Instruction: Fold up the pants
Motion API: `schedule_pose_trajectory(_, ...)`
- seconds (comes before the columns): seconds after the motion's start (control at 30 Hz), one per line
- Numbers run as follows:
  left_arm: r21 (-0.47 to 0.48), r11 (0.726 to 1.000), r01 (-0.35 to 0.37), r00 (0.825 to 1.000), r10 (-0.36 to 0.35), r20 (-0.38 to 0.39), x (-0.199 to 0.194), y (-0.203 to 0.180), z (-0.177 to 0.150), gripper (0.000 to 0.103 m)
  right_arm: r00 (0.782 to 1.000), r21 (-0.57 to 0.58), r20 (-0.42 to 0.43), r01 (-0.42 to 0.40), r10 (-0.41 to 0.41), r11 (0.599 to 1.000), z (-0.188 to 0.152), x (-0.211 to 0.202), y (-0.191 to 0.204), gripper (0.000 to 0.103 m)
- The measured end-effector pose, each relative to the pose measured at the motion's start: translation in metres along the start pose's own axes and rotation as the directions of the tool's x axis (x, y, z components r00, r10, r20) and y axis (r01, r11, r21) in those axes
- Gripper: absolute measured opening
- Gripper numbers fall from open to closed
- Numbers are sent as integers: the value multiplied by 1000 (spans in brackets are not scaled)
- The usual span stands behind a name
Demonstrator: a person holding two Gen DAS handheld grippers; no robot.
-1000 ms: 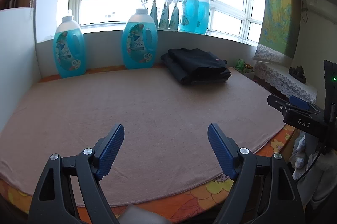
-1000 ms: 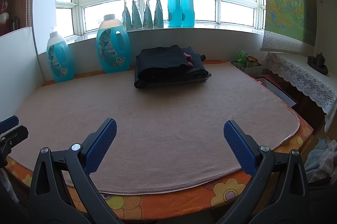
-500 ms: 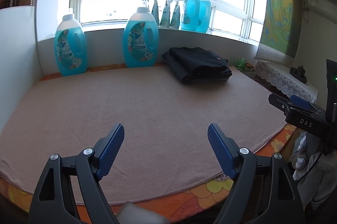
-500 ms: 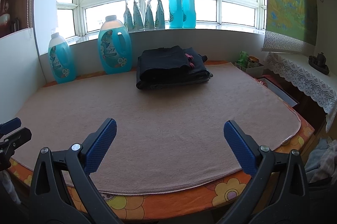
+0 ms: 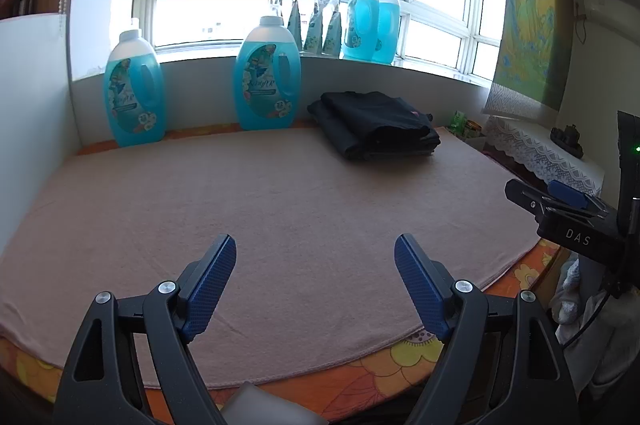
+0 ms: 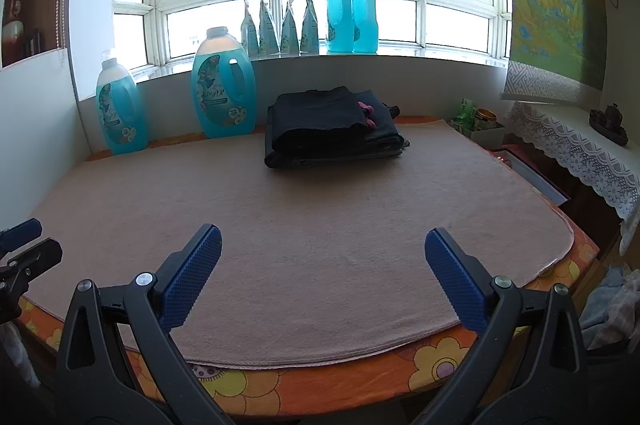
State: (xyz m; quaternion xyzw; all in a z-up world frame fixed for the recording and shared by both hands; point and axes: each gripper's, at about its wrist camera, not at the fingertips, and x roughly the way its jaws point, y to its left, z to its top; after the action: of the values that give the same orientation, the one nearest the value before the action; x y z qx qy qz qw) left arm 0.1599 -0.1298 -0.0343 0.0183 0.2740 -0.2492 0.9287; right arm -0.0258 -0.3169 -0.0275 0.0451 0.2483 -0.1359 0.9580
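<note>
Item: pants (image 6: 334,129), black, folded into a flat stack, resting at the far side of your tan cloth (image 6: 304,225) near the wall, a pink trim piece on top. Behind them to the left, two large jugs (image 6: 223,85) of blue liquid, both well filled, standing upright on the table; two slimmer blue bottles (image 6: 351,11) and four pouches (image 6: 280,25) on the windowsill. Your left gripper (image 5: 315,265) and right gripper (image 6: 323,261): both spread wide, nothing between the pads, well apart from the pants.

Left hand-held gripper (image 5: 315,255), right hand-held gripper (image 6: 323,249), black frames, silver screws, textured blue pads, white "DAS" lettering
</note>
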Motion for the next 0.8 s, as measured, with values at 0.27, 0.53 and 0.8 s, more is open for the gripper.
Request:
schedule_pose_trajectory(0.27, 10, 1000, -3, 1000, 3, 1, 0, -1, 0, 82, 1000, 0, -4, -3, 3, 1000, -1, 0, 1, 103)
schedule_pose_trajectory(0.53, 10, 1000, -16, 1000, 16, 3, -2, -2, 0, 82, 1000, -3, -4, -7, 7, 1000, -2, 2, 4, 103)
schedule_pose_trajectory(0.8, 14, 1000, -25, 1000, 25, 3, -1, -2, 0, 82, 1000, -7, -9, -16, 16, 1000, -5, 5, 6, 103)
